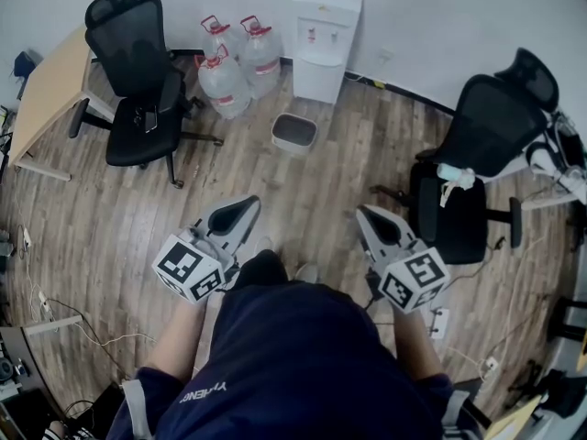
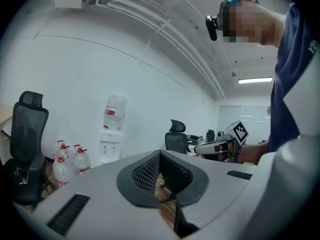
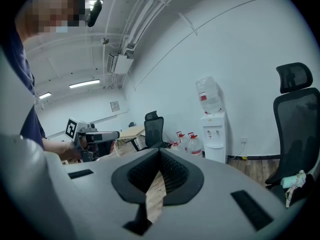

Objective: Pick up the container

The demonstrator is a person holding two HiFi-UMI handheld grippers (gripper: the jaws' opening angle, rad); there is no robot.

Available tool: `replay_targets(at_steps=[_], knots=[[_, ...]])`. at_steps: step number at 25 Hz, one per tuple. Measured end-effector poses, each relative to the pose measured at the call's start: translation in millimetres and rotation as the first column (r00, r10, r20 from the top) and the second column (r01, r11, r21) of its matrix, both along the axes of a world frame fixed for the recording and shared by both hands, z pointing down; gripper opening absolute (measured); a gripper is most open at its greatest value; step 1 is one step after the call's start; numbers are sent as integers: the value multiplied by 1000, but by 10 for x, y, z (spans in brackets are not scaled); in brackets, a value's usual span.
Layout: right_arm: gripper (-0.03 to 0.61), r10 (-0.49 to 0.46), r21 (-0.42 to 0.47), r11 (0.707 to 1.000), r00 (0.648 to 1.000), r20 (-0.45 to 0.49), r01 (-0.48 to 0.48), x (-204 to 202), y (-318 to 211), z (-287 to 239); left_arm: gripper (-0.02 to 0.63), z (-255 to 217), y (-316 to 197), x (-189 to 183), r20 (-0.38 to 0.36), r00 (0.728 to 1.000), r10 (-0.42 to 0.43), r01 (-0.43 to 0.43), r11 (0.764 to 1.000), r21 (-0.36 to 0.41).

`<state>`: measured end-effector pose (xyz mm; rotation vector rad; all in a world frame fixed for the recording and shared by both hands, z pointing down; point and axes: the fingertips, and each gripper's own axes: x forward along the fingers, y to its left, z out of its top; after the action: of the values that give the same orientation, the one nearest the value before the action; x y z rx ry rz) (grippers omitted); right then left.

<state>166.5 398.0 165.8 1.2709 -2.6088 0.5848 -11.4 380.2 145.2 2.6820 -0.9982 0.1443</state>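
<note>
A small grey rectangular container (image 1: 293,133) stands on the wood floor in front of the water dispenser (image 1: 326,39); neither gripper view shows it. I hold both grippers at waist height, well short of it. My left gripper (image 1: 246,205) is shut with nothing between its jaws, which meet at a point in the left gripper view (image 2: 160,157). My right gripper (image 1: 366,214) is shut and empty too (image 3: 160,155). Each gripper shows in the other's view, the right one (image 2: 220,145) and the left one (image 3: 93,136).
Three large water jugs (image 1: 234,67) sit left of the dispenser. A black office chair (image 1: 138,71) stands at the left by a wooden desk (image 1: 50,90), and another chair (image 1: 477,163) at the right. Cables lie along the floor at both sides.
</note>
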Motion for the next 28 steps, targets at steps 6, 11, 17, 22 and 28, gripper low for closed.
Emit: replay_targets(at_steps=[6,11,17,22,28], knots=[[17,-5,-6,1000,1000,-1,5,94,-329,43,20,82,-335,81,-10,1000,-11,11,1000,-12],[17,17,-20,1000,1000,-9,-17,149,-768,184,20,238,-848,107,-19,1000,-6,5,1000,-22],[17,63,-101,993,998,-20,-65,76,-1658,538,20,519,-1838,-13,-19,1000,20,-22,998,-63],[17,57,-149,987,996,-61,-66,-238,-2705,744,20,787,-2905,-330,-3,999,43,-43,992,-117],[17,76,-179,979,991,-114,-96,-629,-3893,887,20,1076,-4078,-849,8,997,71,-68,980,-185]])
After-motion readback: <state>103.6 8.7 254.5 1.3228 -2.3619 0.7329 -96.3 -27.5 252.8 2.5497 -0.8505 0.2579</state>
